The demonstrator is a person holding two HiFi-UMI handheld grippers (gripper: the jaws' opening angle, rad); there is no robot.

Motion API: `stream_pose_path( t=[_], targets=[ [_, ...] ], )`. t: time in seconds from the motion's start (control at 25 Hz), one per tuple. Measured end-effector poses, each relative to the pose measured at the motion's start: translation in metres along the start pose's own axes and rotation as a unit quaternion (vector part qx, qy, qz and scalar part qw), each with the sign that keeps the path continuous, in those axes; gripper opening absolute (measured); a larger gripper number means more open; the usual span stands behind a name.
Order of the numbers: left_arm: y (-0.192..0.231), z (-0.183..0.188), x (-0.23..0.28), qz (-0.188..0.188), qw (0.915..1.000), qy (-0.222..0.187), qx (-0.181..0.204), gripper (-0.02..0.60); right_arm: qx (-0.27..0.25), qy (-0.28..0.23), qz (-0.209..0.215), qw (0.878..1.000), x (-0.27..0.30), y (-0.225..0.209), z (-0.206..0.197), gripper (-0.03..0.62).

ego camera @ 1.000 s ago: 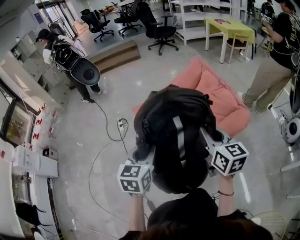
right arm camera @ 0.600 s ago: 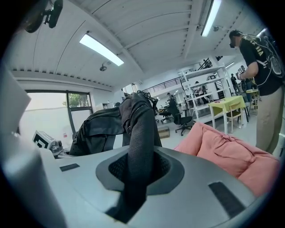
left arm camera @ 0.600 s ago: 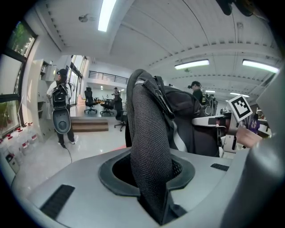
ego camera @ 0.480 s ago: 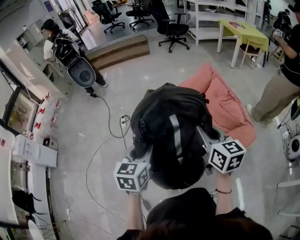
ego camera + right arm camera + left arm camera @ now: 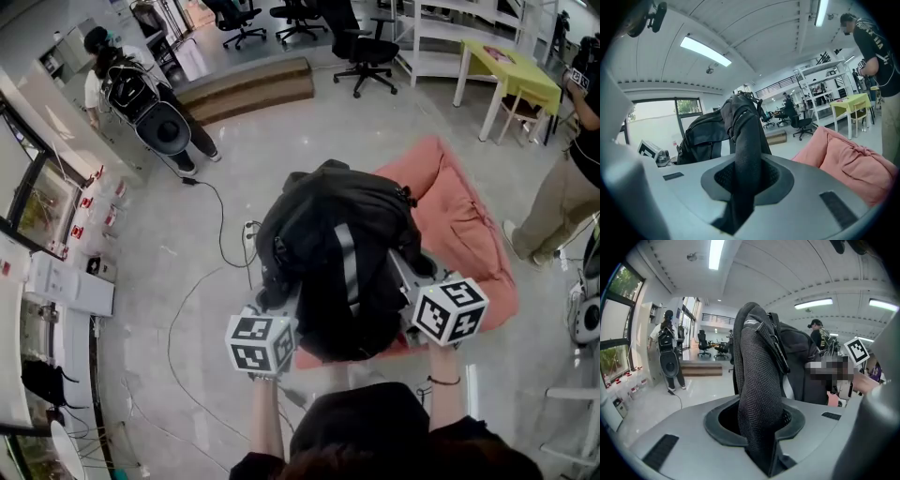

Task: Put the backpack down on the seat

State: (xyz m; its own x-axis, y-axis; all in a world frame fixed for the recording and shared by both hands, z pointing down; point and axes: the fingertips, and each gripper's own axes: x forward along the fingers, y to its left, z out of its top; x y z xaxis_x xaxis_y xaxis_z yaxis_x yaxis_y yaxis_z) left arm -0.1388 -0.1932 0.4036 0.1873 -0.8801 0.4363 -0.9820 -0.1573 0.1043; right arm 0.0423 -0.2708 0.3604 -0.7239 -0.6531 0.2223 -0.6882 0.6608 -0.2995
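Note:
A black backpack (image 5: 337,253) hangs in the air between both grippers, over the near end of a pink cushioned seat (image 5: 459,220). My left gripper (image 5: 272,305) is shut on a black mesh shoulder strap (image 5: 757,399) at the pack's left side. My right gripper (image 5: 412,281) is shut on the other black strap (image 5: 745,164) at its right side. In the right gripper view the pink seat (image 5: 843,157) lies close by on the right. The jaws' tips are hidden under the pack in the head view.
A white power strip and cable (image 5: 246,234) lie on the floor left of the seat. One person with a speaker on the back (image 5: 141,103) stands far left, another (image 5: 572,178) at the right. Office chairs (image 5: 366,47), a yellow-green table (image 5: 511,80) and a white shelf stand behind.
The backpack and both grippers have moved toward the pink seat, which now lies right under and beside the pack. Both grips are unchanged.

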Motion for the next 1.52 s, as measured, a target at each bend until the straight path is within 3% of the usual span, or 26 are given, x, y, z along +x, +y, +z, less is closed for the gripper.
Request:
stream_pose_path(
  t=[0.48, 1.52],
  targets=[
    [0.043, -0.010, 0.066, 0.000, 0.9991, 0.037, -0.023, 0.115, 0.017, 0.031, -0.009, 0.999, 0.073, -0.031, -0.018, 0.055],
    [0.090, -0.107, 0.230, -0.049, 0.9842, 0.153, -0.076, 0.114, 0.085, 0.141, -0.068, 0.984, 0.185, -0.133, -0.132, 0.055]
  ],
)
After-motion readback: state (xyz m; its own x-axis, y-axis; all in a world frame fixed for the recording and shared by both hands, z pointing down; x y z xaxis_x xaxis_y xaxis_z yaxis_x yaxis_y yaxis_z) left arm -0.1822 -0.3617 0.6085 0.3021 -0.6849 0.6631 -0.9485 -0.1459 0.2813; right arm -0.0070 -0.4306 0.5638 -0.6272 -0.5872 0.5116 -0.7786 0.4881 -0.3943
